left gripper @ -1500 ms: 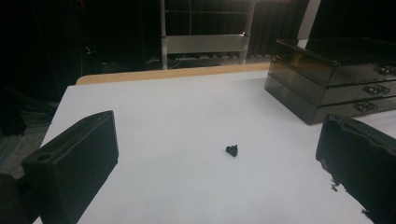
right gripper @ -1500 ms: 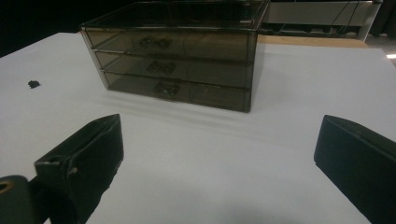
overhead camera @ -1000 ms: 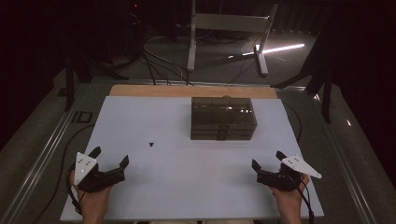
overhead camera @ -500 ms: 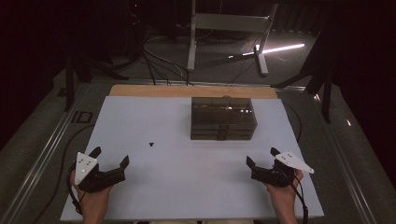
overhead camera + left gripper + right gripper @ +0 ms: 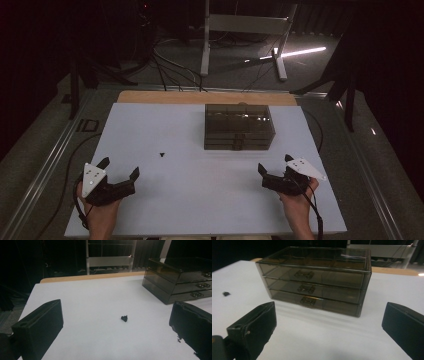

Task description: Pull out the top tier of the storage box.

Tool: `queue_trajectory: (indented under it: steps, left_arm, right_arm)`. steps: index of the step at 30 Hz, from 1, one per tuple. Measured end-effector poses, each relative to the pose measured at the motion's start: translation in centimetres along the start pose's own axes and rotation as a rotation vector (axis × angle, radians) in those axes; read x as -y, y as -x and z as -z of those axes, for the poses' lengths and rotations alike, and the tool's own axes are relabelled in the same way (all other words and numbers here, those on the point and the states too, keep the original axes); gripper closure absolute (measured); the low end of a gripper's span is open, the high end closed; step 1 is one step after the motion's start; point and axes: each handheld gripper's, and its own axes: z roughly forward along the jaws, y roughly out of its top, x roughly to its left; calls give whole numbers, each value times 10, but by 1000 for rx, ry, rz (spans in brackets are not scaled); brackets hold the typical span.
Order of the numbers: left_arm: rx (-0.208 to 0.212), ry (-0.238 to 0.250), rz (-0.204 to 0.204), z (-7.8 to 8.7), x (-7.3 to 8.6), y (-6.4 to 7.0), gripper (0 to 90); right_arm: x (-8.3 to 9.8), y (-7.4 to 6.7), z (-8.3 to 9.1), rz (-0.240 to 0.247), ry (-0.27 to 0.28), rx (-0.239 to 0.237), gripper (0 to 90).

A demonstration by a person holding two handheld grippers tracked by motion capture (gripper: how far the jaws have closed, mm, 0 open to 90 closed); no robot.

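Observation:
A smoky see-through box of three drawers (image 5: pixel 239 127) stands at the back centre-right of the white table sheet (image 5: pixel 200 205), its drawers all closed. In the right gripper view the drawer box (image 5: pixel 314 280) faces me, handles toward the jaws. A small black object (image 5: pixel 162 154) lies on the sheet left of the box. The left gripper view has this black object (image 5: pixel 124 318) ahead, between the jaws. My left gripper (image 5: pixel 120 167) rests at the front left, open and empty. My right gripper (image 5: pixel 274 163) sits open and empty in front of the box's right corner.
A wooden strip (image 5: pixel 165 97) borders the sheet's far edge. Metal rails run along both table sides. Beyond the table are cables (image 5: pixel 170 65), a metal frame (image 5: pixel 245 22) and a bright light strip (image 5: pixel 300 52) on a dark floor.
My right gripper has moved left and slightly forward, closer to the drawer box. The left gripper and the black object have stayed put.

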Motion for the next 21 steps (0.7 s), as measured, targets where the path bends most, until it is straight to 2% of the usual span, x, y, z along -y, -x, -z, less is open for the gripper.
queue_trajectory:
  steps: [11, 21]
  left_arm:
    - [0, -5, -3, -1, 0, 0, 4]
    - [-2, -5, 1, -1, 1, -1, 4]
  right_arm:
    - [-6, -13, -11, 36, 0, 30, 0]
    - [-10, -21, -20, 41, -11, 29, 0]
